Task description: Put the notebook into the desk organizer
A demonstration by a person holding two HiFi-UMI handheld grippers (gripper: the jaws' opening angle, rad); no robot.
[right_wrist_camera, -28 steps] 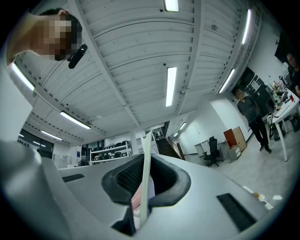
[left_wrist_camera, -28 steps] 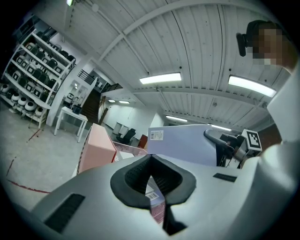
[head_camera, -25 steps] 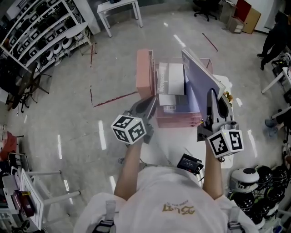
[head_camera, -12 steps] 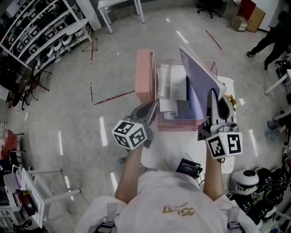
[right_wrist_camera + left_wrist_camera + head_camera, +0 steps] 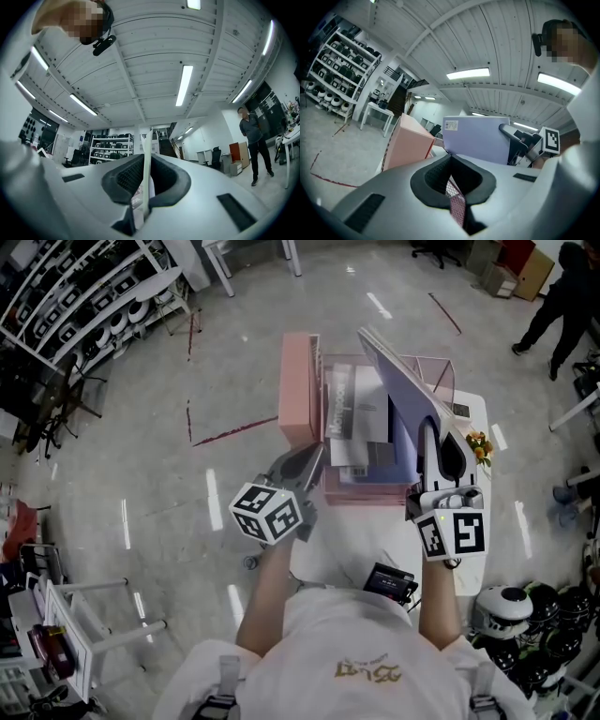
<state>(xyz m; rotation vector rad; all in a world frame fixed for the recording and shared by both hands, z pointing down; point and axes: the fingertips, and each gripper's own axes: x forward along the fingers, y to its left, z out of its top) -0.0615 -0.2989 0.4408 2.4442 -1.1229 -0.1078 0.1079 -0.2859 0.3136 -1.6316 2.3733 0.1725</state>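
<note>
Right gripper: jaws closed on the notebook. The notebook is seen edge-on as a thin pale strip, standing upright out of the grip between the dark ribbed pads. Some print shows on its face low between the jaws, but it is too small to read.

Background: ribbed white ceiling with strip lights. A shelf rack stands left of the notebook and stairs just right of it. At far right a person stands beside a red-brown cabinet, with an office chair nearby.
</note>
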